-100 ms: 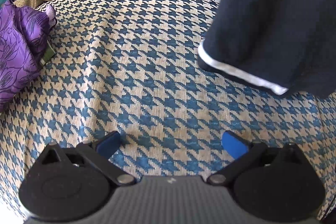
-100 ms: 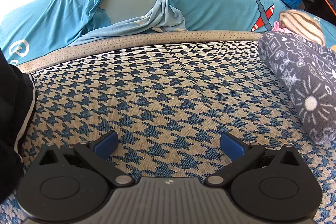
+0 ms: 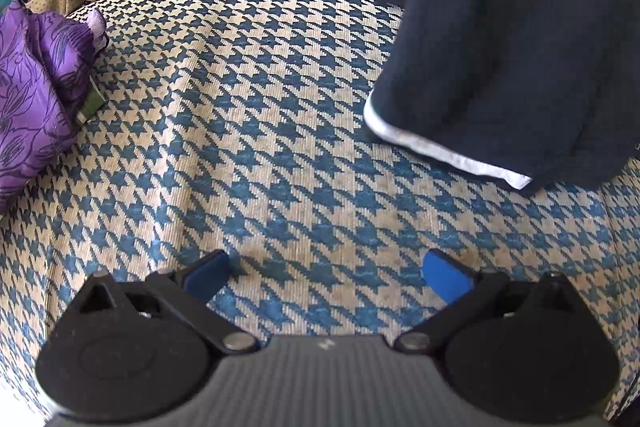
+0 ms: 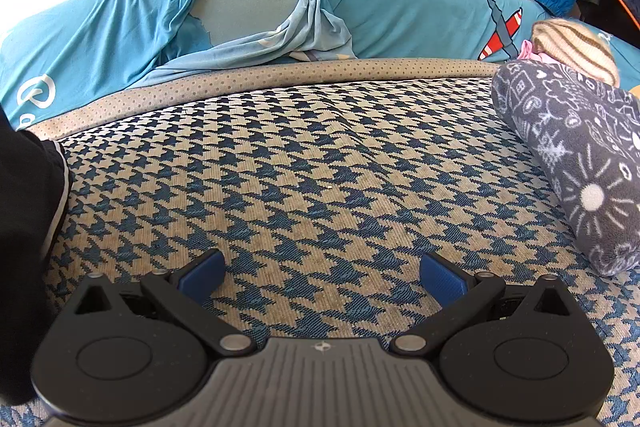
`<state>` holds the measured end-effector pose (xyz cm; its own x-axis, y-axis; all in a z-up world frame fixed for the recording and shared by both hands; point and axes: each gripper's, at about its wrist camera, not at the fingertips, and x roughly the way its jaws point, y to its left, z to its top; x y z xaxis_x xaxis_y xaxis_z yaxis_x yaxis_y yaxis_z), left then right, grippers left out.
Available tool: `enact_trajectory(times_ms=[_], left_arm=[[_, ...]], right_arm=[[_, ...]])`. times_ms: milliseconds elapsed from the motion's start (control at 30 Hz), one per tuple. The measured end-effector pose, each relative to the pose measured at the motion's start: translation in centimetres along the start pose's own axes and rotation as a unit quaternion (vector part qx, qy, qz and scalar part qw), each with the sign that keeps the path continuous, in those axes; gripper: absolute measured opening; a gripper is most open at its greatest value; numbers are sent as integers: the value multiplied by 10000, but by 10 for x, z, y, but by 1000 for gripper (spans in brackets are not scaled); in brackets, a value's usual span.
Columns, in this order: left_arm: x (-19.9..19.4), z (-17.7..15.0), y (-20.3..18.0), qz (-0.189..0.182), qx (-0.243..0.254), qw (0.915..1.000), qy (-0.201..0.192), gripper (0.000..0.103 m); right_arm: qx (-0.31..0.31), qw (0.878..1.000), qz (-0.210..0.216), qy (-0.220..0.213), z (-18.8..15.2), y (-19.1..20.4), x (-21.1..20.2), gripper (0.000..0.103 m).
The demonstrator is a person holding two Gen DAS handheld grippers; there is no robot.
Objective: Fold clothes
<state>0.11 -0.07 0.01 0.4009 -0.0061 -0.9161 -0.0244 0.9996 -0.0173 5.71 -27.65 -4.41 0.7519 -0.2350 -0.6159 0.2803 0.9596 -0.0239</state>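
coarse woven houndstooth cover (image 3: pixel 280 131), matt ribbed navy garment (image 3: pixel 520 39), sheeny purple cloth (image 3: pixel 36 87), fuzzy fleece blanket (image 4: pixel 580 163).

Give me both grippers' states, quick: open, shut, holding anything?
Left gripper: open, nothing between its fingers, only the houndstooth cover beneath.
Right gripper: open, holding nothing.

Surface I see: houndstooth bed cover (image 3: pixel 280 147) | On it: navy garment (image 3: pixel 520 47), purple cloth (image 3: pixel 32 87), grey patterned fleece roll (image 4: pixel 580 163)
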Motion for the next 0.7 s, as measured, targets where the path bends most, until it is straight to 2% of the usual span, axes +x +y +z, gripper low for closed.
enact_trajectory(times_ms=[400,700], left_arm=[[5,5,5,-12,-39,10000,9,103],[3,0,-9,-50,250,9996,-87,103]], right_arm=[[-1,10000,0,0,0,0,0,103],[-3,10000,-1,0,0,0,0,103]])
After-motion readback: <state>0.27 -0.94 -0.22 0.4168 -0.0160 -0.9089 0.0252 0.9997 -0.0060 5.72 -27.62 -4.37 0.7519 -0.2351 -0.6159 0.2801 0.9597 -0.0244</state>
